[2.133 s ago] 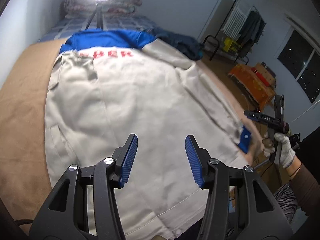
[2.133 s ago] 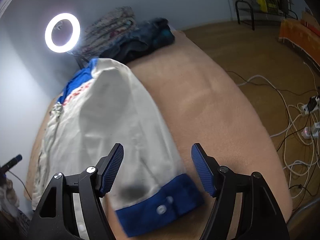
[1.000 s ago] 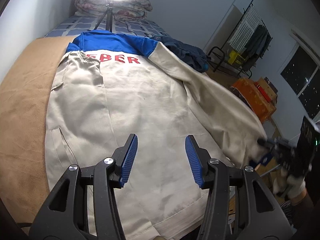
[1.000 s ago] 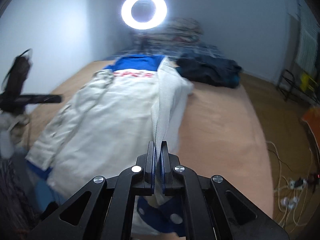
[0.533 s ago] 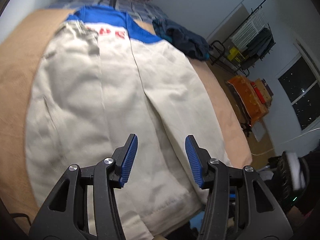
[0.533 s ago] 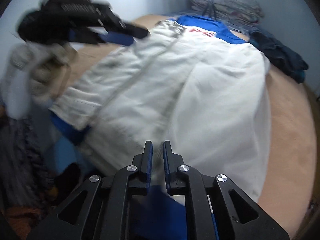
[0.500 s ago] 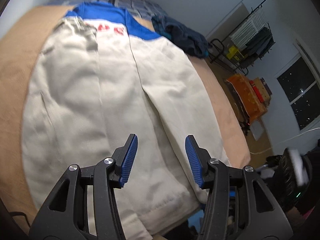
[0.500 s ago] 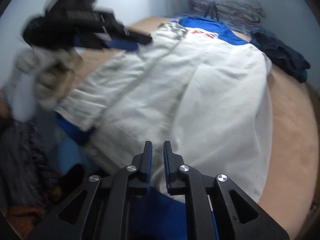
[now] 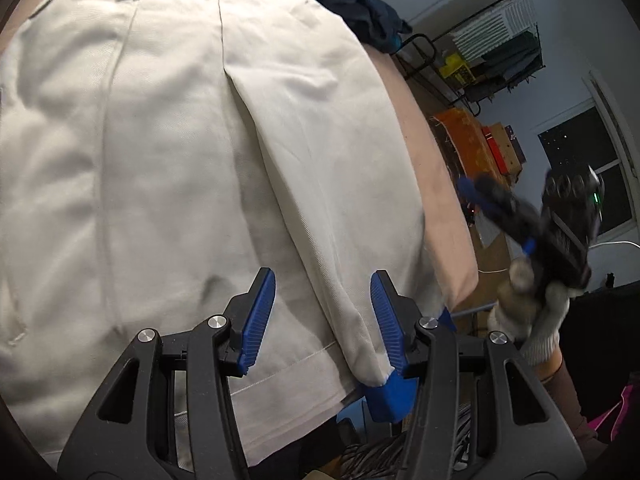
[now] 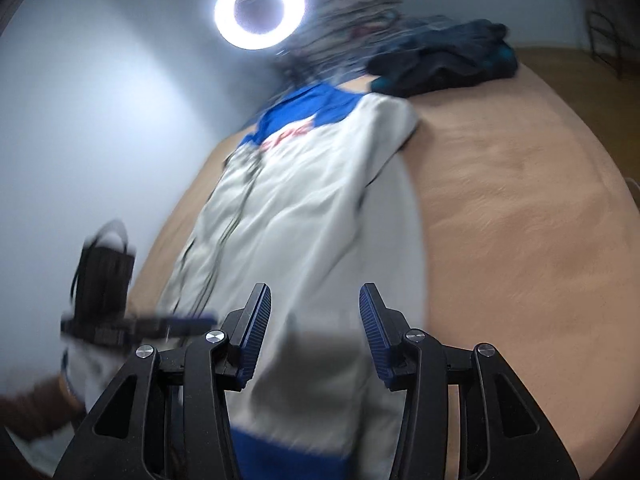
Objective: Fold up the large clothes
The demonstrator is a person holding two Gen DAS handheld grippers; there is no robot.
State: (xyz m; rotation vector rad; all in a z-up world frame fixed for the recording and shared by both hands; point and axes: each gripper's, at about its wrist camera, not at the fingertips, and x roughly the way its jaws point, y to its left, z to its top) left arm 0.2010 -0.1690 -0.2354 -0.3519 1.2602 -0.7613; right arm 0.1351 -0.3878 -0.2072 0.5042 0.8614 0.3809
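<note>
the left gripper (image 9: 322, 320) has its blue-padded jaws standing apart, nothing pinched between them, held over the near hem of the jacket (image 9: 180, 160). the right gripper (image 10: 311, 332) has just been opening its jaws; they are now parted, and the cloth under them is not pressed by either pad. in the left wrist view that same right gripper (image 9: 500, 204) shows blurred beyond the jacket's right edge, held in a hand in a white knit glove (image 9: 528, 312).

the jacket is cream with a blue yoke and red letters near the collar, and it lies spread on the tan bed cover (image 10: 520, 220). its right sleeve (image 9: 320, 152) is folded in over the body and runs down toward the hem, its blue cuff (image 9: 386, 396) at the near edge just beside the left gripper's right pad. a dark blue garment (image 10: 444, 64) lies bunched on the cover past the jacket's collar end, to the right. a lit ring light (image 10: 260, 8) stands beyond the collar end too. off the jacket's right side, well apart, a clothes rack (image 9: 500, 56) stands by the wall and an orange box (image 9: 472, 140) sits on the floor.
</note>
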